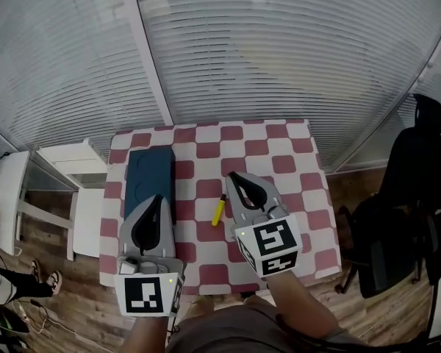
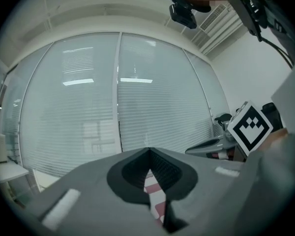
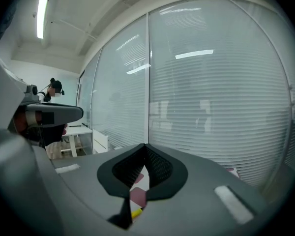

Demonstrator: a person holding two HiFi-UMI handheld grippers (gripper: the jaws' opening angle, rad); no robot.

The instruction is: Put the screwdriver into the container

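Observation:
A yellow screwdriver (image 1: pixel 219 210) with a dark tip lies on the red-and-white checked table (image 1: pixel 294 153), near its middle. To its left stands a dark blue container (image 1: pixel 150 173). In the head view my left gripper (image 1: pixel 159 197) is shut and empty, its tip over the container's near end. My right gripper (image 1: pixel 231 175) is also shut and empty, just right of the screwdriver. In the right gripper view the jaws (image 3: pixel 146 145) meet at the tip, and a bit of the yellow screwdriver (image 3: pixel 135 213) shows below them. In the left gripper view the jaws (image 2: pixel 148 150) meet too, with only tablecloth behind.
White furniture (image 1: pixel 62 160) stands left of the table and a black office chair (image 1: pixel 419 197) to its right. Window blinds (image 1: pixel 279 50) run behind the far edge. A person's legs (image 1: pixel 18 278) show at the far left on the wooden floor.

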